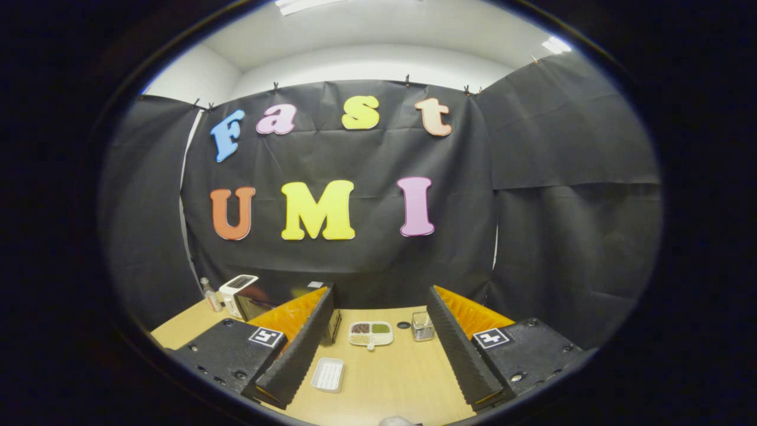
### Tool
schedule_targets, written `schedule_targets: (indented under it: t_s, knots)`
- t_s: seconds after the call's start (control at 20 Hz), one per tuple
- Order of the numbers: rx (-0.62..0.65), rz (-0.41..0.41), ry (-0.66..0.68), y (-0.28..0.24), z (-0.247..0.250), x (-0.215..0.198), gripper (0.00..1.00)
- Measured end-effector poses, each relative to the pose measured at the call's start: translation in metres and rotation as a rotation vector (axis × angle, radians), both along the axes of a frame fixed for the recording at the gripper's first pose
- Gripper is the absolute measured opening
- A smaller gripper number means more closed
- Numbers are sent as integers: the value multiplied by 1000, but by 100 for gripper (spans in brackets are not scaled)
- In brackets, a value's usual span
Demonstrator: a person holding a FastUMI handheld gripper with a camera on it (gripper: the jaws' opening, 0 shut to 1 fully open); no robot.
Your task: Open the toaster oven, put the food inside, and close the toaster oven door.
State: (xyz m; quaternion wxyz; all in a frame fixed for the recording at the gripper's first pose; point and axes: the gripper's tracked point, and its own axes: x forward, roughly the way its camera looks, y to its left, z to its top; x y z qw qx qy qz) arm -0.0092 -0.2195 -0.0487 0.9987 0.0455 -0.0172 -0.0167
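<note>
1. Premises: a booth walled with black cloth, white ceiling above; the work surface is a light wooden table [384,378].
2. Gripper [375,349]: held above the table and looking along it. Its fingers stand wide apart and grasp nothing; bare tabletop lies between them.
3. Toaster oven [242,296]: a white appliance standing beyond the left finger, at the far left of the table, partly hidden behind that finger. Whether its door is shut or ajar cannot be made out at this size.
4. Food: a divided dish [371,333] with dark and green portions lies ahead, between the fingers. A white ridged tray [328,374] lies nearer, just inside the left finger. A small clear container [422,326] stands by the right finger's tip.
5. Other items: a small bottle [210,294] just left of the oven.
6. Assessment: food is on the table, not inside the oven, so loading remains outstanding. With the door's state unresolved, the step in hand cannot be fixed. Either way, the gripper must swing left towards the oven front.
</note>
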Motion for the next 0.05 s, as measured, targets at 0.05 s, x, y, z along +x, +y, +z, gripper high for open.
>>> schedule_targets:
  t_s: [0.05]
  knots:
    - [3,-3,3,-1,0,1,100]
